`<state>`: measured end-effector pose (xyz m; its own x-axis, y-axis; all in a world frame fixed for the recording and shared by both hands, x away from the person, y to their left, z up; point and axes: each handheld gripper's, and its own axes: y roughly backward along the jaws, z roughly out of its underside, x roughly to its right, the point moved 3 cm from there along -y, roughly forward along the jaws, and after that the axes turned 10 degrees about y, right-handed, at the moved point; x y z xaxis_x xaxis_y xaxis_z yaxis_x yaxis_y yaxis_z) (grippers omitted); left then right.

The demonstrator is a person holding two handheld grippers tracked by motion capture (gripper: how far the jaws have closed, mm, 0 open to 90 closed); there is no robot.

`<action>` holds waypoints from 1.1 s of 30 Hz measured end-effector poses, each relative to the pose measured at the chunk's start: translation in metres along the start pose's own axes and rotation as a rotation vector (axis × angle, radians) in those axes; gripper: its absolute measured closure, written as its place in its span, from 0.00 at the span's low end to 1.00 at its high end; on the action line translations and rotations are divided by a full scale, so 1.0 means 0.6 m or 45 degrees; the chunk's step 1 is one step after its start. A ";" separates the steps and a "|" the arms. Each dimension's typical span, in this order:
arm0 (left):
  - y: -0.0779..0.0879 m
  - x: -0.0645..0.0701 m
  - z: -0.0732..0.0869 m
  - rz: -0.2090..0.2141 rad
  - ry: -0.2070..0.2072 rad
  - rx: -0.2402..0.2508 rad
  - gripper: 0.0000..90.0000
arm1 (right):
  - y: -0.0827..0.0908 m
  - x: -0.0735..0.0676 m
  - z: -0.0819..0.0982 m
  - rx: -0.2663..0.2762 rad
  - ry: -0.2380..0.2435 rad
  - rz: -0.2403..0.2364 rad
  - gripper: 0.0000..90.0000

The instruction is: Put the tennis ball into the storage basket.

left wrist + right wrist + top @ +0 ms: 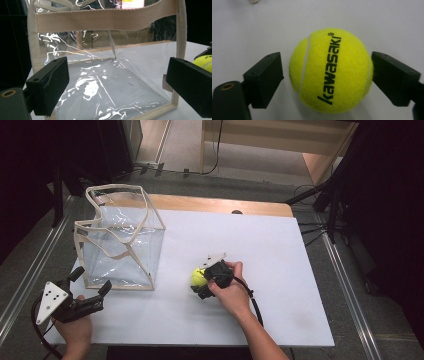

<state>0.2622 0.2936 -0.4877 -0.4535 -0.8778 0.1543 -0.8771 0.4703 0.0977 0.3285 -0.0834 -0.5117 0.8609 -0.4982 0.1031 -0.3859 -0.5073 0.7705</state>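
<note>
My right tongs (325,75) straddle the yellow tennis ball (331,70) on the white bench (260,250), one jaw touching it and the other a sliver short. My left tongs (117,85) stand spread, facing the clear bag (107,75) left of the ball.

A lab-like recording room: a white board-topped table (280,270), metal floor rails (25,270), black curtains and trailing cables.
</note>
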 end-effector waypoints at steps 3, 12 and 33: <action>0.000 0.000 0.000 -0.001 0.002 0.001 0.06 | -0.004 0.000 -0.001 -0.012 -0.008 -0.007 0.14; 0.000 0.000 0.000 0.002 0.003 0.003 0.06 | -0.007 0.004 0.000 -0.028 -0.022 -0.006 0.26; 0.002 -0.002 -0.001 0.005 0.012 0.007 0.06 | -0.021 -0.003 -0.057 -0.012 0.064 -0.094 0.27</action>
<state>0.2615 0.2951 -0.4872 -0.4553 -0.8752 0.1635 -0.8763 0.4730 0.0915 0.3429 -0.0520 -0.5003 0.9025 -0.4236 0.0774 -0.3180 -0.5344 0.7831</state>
